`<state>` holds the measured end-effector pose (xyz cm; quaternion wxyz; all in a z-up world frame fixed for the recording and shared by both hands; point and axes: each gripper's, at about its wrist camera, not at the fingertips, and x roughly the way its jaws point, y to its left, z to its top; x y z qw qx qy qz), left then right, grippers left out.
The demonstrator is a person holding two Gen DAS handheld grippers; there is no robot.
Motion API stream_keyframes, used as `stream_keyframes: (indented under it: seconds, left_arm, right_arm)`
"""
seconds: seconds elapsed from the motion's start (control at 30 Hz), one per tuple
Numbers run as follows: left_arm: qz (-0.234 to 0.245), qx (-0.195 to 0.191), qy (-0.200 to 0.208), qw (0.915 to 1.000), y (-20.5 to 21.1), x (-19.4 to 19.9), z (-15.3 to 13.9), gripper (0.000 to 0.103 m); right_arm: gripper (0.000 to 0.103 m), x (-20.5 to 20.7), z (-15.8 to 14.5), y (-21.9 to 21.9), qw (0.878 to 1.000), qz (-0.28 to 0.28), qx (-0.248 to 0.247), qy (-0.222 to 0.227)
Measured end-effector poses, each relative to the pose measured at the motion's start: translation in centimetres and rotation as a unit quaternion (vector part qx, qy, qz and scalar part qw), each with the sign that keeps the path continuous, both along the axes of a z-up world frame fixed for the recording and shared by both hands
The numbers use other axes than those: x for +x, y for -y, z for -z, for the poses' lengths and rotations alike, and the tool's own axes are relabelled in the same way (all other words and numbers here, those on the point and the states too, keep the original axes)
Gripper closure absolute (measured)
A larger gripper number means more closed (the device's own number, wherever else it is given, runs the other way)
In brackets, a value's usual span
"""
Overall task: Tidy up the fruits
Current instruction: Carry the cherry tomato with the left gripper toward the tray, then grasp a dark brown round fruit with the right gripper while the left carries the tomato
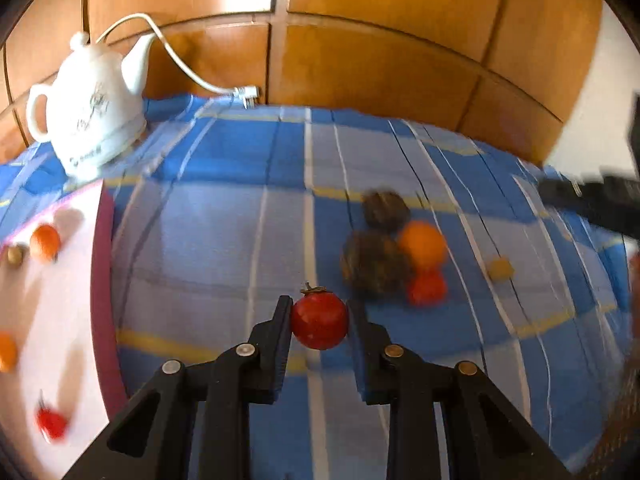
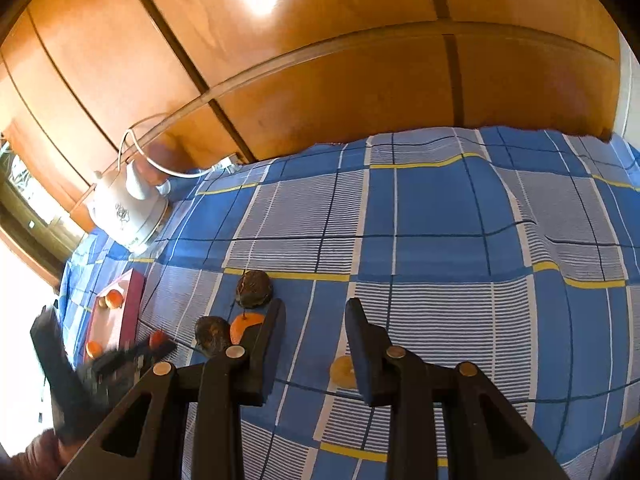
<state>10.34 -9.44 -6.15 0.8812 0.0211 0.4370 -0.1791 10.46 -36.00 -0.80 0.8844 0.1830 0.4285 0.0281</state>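
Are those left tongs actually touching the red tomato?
Touching. The left wrist view shows both fingers of the left tongs pressed against the red tomato.

On the cloth-covered worktop (image 1: 240,160), the kettle (image 1: 90,112) stands at the far left against the wooden panels (image 1: 380,60), with the tray (image 1: 60,300) just in front of it holding several small fruits. Right of the tray, mid-worktop, two walnuts (image 1: 376,262) lie touching an orange fruit (image 1: 423,245), a small tomato (image 1: 426,288) just before them. A larger tomato (image 1: 319,320) sits between the left gripper's (image 1: 320,312) jaws, nearer than that cluster.
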Motion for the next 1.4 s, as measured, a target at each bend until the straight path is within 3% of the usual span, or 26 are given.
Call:
stream_keyframes:
  seconds: [0.13,0.23,0.37,0.5,0.67,0.8,0.9,0.93,1.17,1.2,1.27,1.4]
  left_arm:
    - [0.005,0.016,-0.01,0.9998,0.0,-2.8,2.0,0.076]
    - [0.013,0.033,0.016,0.9992,0.3,-4.2,2.5,0.076]
    - [0.015,0.026,0.017,0.9994,0.0,-4.2,2.7,0.076]
    - [0.017,0.01,0.02,0.9996,-0.5,-4.3,2.8,0.076]
    - [0.017,0.002,0.025,0.9995,-0.6,-4.4,2.8,0.076]
    - [0.018,-0.007,0.027,0.9995,-0.9,-4.4,2.9,0.075]
    - [0.018,-0.013,0.027,0.9994,-1.1,-4.4,2.9,0.075]
    - [0.018,-0.016,0.027,0.9993,-1.1,-4.4,2.9,0.075]
    - [0.018,-0.03,0.026,0.999,-1.3,-4.3,2.9,0.075]
    - [0.018,-0.032,0.026,0.999,-1.4,-4.3,2.9,0.075]
    - [0.018,-0.033,0.026,0.999,-1.3,-4.4,3.0,0.075]
    - [0.018,-0.033,0.027,0.9989,-1.3,-4.4,3.0,0.075]
  right_arm:
    - [0.072,-0.1,0.1,0.0,1.0,0.003,-0.001,-0.001]
    - [0.072,0.0,0.3,-0.2,1.0,-0.002,0.003,-0.005]
    - [0.072,0.0,0.3,-1.6,0.998,-0.052,0.023,0.004]
    - [0.072,-0.1,0.7,-4.6,0.994,-0.109,0.014,0.007]
    - [0.072,1.7,1.9,-6.4,0.994,-0.103,0.025,-0.027]
    - [0.061,4.4,2.5,-7.8,0.996,-0.078,0.025,-0.042]
    - [0.036,6.5,3.2,-9.0,0.995,-0.079,0.009,-0.054]
    - [0.035,7.2,3.6,-9.6,0.995,-0.084,0.0,-0.062]
    - [0.035,10.9,6.5,-11.9,0.988,-0.089,-0.064,-0.108]
    - [0.037,11.0,6.7,-12.1,0.986,-0.09,-0.081,-0.111]
    - [0.06,11.4,7.2,-12.4,0.983,-0.095,-0.1,-0.119]
    - [0.059,11.1,6.5,-12.1,0.984,-0.092,-0.111,-0.1]
